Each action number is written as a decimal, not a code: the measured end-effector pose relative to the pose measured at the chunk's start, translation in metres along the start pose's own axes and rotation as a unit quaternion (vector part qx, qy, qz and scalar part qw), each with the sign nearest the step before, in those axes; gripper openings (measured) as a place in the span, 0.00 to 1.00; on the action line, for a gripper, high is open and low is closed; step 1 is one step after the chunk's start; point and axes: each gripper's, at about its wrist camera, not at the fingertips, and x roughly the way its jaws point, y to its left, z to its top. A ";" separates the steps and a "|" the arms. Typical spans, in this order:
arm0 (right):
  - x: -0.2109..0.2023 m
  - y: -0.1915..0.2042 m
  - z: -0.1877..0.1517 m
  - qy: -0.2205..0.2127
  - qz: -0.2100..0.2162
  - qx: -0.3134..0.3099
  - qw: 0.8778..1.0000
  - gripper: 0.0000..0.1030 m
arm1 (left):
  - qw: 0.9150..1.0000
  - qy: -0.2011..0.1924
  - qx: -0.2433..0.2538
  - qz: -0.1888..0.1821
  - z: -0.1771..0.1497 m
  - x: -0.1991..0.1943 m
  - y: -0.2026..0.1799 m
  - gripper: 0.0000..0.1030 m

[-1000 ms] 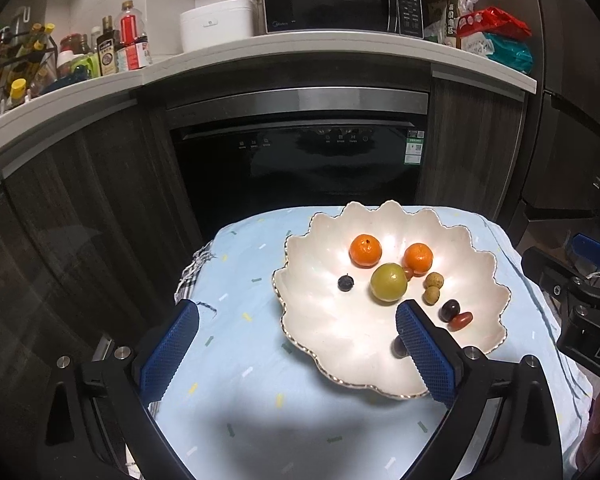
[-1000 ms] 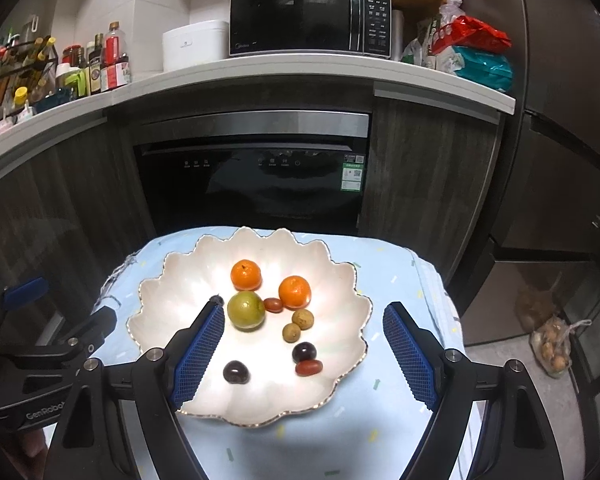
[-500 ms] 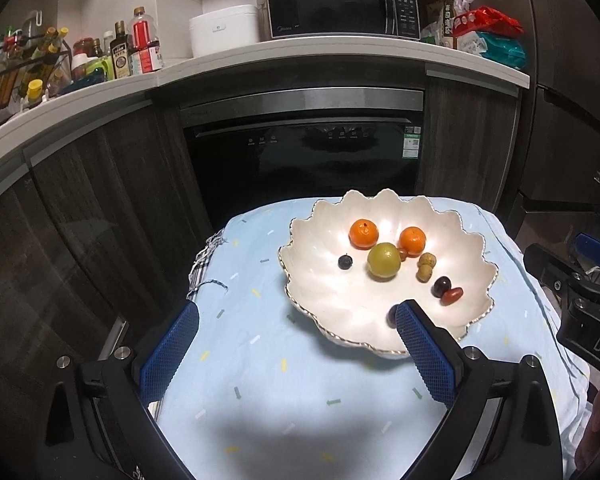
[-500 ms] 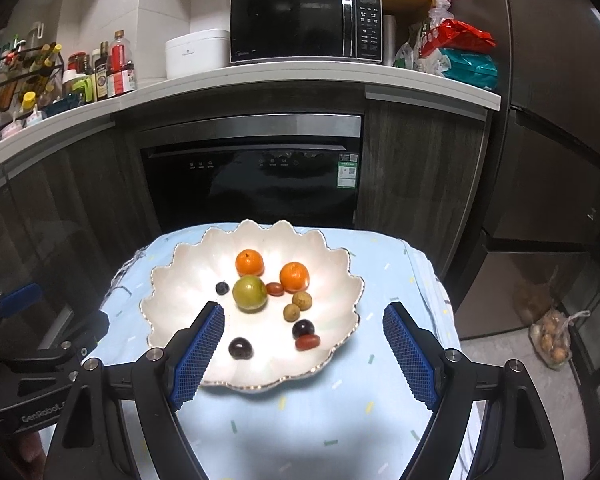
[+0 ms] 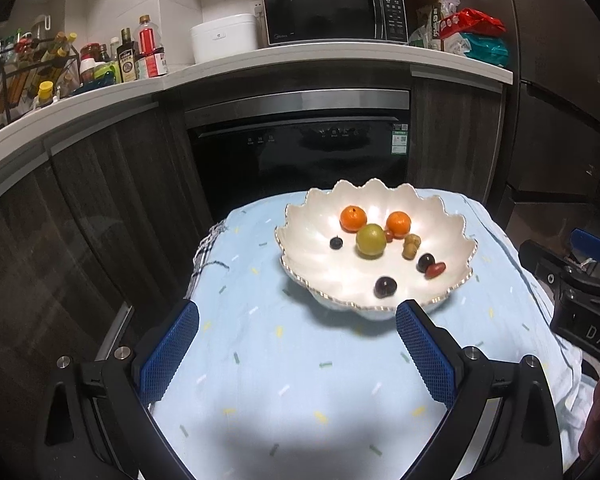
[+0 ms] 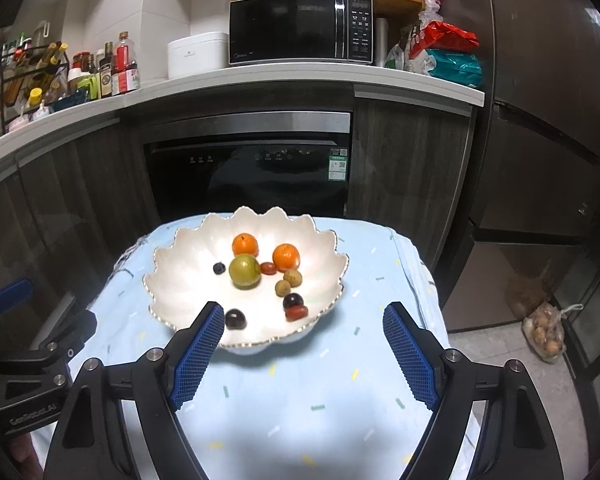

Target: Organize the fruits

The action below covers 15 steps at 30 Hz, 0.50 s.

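Spreading pale blue under everything, the cloth (image 5: 260, 360) covers the counter, with the bowl (image 5: 312, 236) toward its far edge holding all the fruit: two oranges (image 5: 353, 219) behind a green fruit (image 5: 370, 241), small dark ones nearer its front rim. Both hand-held grippers, left (image 5: 296, 344) and right (image 6: 302, 350), hang empty, jaws wide. Any next pick wants a centred, gentle close. Compared with earlier, both have drawn back from the bowl.
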 end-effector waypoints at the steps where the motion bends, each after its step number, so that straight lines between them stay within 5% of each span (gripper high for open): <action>1: -0.003 0.000 -0.002 0.001 0.001 -0.001 1.000 0.80 | 1.000 0.000 0.001 -0.001 -0.003 -0.002 0.000 0.98; 15: -0.057 0.017 -0.025 -0.016 0.007 -0.026 1.000 0.80 | 1.000 -0.011 0.000 0.009 -0.033 -0.051 0.010 0.98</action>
